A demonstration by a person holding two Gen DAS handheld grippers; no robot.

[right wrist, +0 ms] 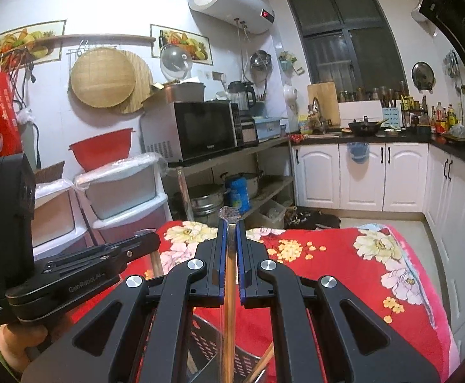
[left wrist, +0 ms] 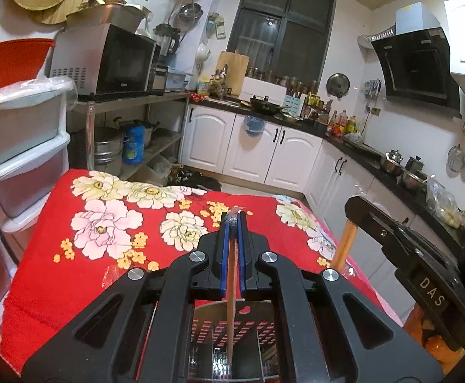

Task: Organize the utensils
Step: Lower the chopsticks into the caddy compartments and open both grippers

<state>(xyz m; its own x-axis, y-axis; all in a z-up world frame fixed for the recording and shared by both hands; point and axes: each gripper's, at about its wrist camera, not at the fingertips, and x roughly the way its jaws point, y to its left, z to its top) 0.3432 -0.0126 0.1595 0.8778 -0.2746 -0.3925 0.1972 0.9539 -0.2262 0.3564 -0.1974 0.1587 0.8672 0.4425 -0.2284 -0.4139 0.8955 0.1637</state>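
Left wrist view: a chopstick [left wrist: 231,284] was clamped in the left hand-held gripper [left wrist: 234,220], hanging over the perforated metal holder [left wrist: 207,328] on the red floral table [left wrist: 73,271]. Right hand-held gripper [right wrist: 231,220] pinched another chopstick [right wrist: 229,303] above the same holder, which already held one stick [right wrist: 264,362]. Both looked not yet dropped in.

Wooden chopstick [left wrist: 231,290] upright over perforated metal holder [left wrist: 232,332]; second chopstick [right wrist: 229,303] likewise, apparently.
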